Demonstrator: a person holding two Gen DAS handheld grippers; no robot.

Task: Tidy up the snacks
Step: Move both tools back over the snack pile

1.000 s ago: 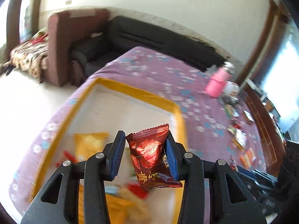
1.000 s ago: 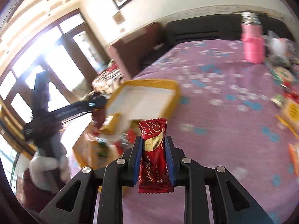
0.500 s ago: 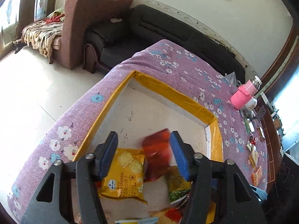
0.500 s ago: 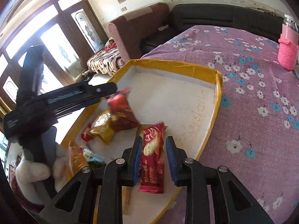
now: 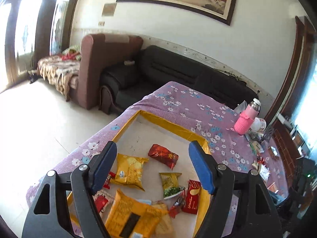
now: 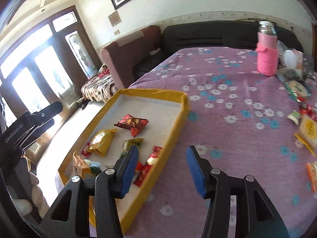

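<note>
Several snacks are seen already gathered in the yellow-rimmed box lid (image 5: 174, 127): a dark red packet (image 5: 162, 155), a yellow cracker bag (image 5: 129, 171), a green-and-gold packet (image 5: 170, 182) and a red wafer bar (image 5: 191, 197). Both the left gripper (image 5: 152, 167) and the right gripper (image 6: 161, 169) are held spread wide with nothing between the pads. More wrappers (image 6: 306, 123) are left scattered on the purple floral cloth (image 6: 227, 103) well apart from the lid, near a pink bottle (image 6: 266, 59), so the task is judged only partly done.
</note>
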